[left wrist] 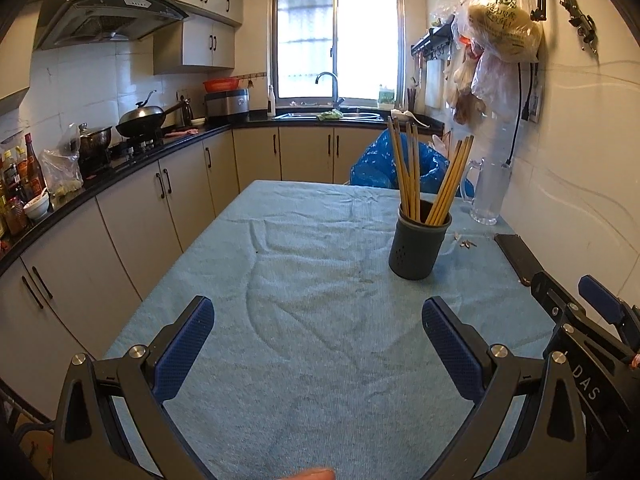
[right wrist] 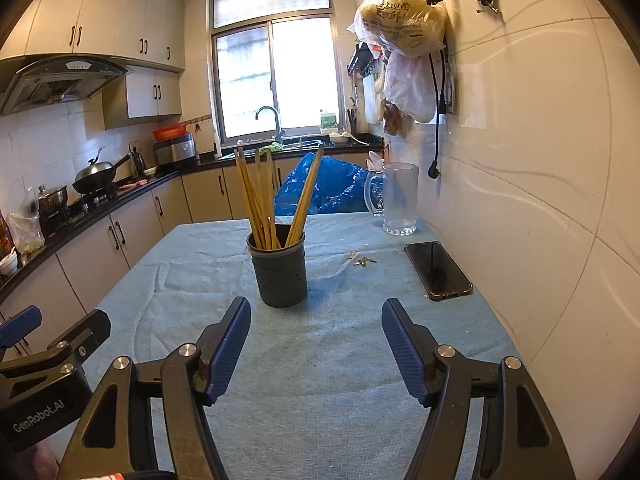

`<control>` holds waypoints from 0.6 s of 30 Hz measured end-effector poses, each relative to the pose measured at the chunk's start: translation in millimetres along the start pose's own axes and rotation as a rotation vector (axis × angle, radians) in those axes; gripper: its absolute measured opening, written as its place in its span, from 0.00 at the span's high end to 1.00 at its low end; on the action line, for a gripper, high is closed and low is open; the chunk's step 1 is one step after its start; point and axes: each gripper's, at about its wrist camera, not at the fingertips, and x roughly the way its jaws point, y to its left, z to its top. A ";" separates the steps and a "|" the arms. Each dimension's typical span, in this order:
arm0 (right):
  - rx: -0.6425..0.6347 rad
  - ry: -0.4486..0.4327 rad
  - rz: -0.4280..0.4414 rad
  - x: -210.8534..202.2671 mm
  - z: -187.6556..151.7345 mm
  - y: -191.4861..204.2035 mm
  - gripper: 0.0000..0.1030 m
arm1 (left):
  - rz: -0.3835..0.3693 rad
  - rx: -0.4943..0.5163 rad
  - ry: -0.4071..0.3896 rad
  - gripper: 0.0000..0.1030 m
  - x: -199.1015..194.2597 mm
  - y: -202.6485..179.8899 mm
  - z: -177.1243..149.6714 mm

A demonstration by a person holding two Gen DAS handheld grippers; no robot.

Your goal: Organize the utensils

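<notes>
Chopsticks (right wrist: 264, 196) stand bundled in a dark grey perforated holder (right wrist: 278, 270), leaning apart in two groups, on a worktop (right wrist: 320, 360) spread with a pale blue, slightly wrinkled towel. The holder sits toward the wall side of the worktop, ahead of both grippers. The left gripper (left wrist: 318, 316) hovers over bare cloth with its blue-padded fingers (left wrist: 184, 350) spread wide and nothing between them. The right gripper (right wrist: 316, 318), nearer the holder, also has its fingers released and empty.

Beside the white tiled wall lie a black phone (right wrist: 438, 270), a few small keys (right wrist: 364, 261) and, further back, a clear glass mug (right wrist: 400, 200). A blue plastic bag (right wrist: 320, 188) bulges beyond the far edge of the worktop. Cream cabinets with a black counter run along the left, carrying a wok (left wrist: 140, 116), pots and sauce bottles, below a range hood (left wrist: 108, 20). A bright window (left wrist: 336, 44) stands over the sink, and plastic bags (right wrist: 404, 16) hang from hooks on the wall.
</notes>
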 end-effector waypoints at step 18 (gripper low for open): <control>-0.027 -0.001 -0.024 7.2 -4.2 1.9 0.28 | -0.033 0.005 0.057 0.00 14.5 -1.0 -6.3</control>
